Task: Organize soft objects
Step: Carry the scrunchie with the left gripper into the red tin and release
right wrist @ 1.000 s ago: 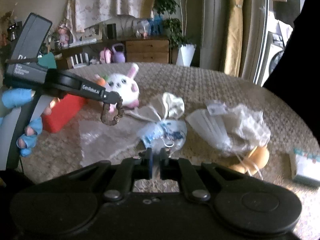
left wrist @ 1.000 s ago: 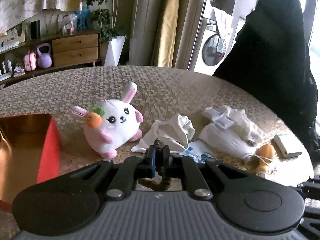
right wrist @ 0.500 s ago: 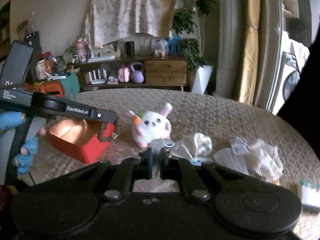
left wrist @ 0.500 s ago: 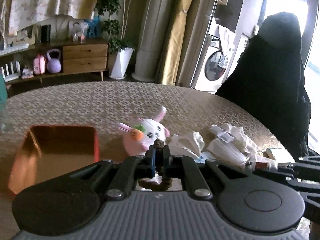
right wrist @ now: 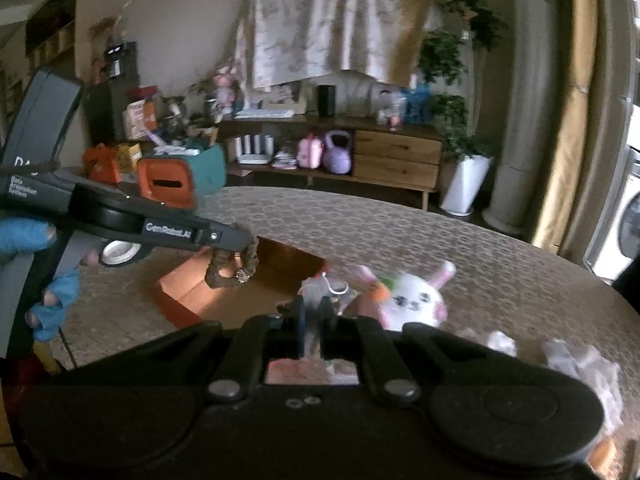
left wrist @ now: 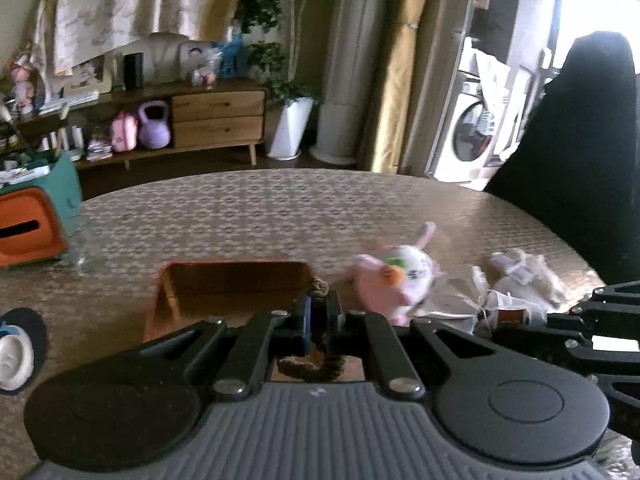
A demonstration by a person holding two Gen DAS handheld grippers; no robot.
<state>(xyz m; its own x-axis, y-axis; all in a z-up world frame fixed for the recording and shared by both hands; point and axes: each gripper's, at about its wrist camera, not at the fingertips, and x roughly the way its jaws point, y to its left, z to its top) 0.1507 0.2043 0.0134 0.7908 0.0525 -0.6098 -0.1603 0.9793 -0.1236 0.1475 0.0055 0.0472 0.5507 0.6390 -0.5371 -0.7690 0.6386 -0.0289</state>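
1. While both grippers are carrying, the left gripper [right wrist: 244, 240] is pinching a brown scrunchie [right wrist: 232, 266] tight, dangling above the red box [right wrist: 180, 300].
2. Lower centre, the right gripper [right wrist: 314, 320] is clamping a clear plastic bag [right wrist: 316, 292]; releasing over the box probably follows.
3. Farther right, the bunny plush [right wrist: 408, 300] is lying on the table [right wrist: 400, 232].

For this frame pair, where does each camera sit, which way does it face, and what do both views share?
Left wrist: on the left gripper, looking along its fingers, shut on a brown scrunchie, toward the red box; right gripper's side at right.
Right wrist: on the right gripper, shut on a clear bag; blue-gloved hand shows.
Shared: box, plush bunny, table, sideboard.
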